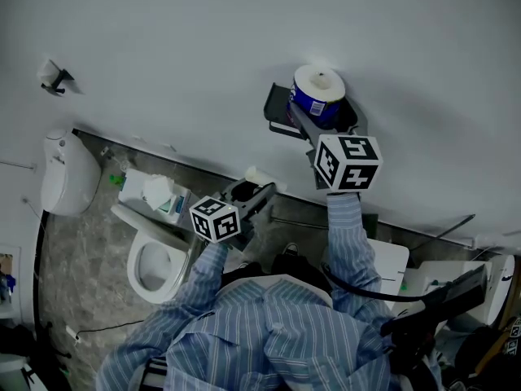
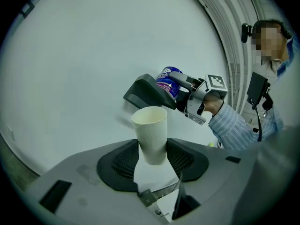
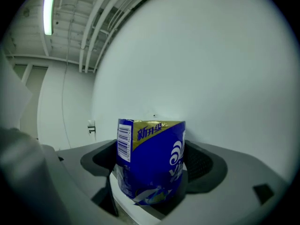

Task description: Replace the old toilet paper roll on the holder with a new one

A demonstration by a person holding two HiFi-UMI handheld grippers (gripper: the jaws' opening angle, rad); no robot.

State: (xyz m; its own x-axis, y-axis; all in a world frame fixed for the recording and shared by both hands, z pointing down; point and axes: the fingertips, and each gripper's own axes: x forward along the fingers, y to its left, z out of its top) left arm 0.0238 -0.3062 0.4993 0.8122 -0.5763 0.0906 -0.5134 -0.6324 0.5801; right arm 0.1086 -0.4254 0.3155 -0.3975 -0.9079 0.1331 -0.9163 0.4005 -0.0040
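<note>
Nearest, the left gripper (image 2: 153, 159) points level with its jaws partly closed on a bare cardboard core (image 2: 150, 128), the old roll's tube, which stands upright between the pads with its open end up. Beyond it and to its right, the right gripper (image 3: 151, 172) is raised higher in front of the white wall (image 1: 203, 39). Its jaws stand very wide, one on each side of the new roll (image 1: 319, 92), which is in its blue wrapper. The roll hangs clear of any support, so I judge it gripped, not loose. Its long axis is upright, the white end and bore facing up. Below the left gripper, the toilet (image 1: 155, 259) stands on the floor against the foot of the wall. Farthest off, high on the wall toward its left edge, is a small dark wall bracket (image 1: 55, 77), which I take for the holder; it is too small to tell which way its bar runs or whether it is bare. It lies well apart from both grippers, off to their left. The left gripper is the nearer one, but it carries the core, so the new roll has to travel leftward past it, and its bore will likely need turning to line up with the bar.
</note>
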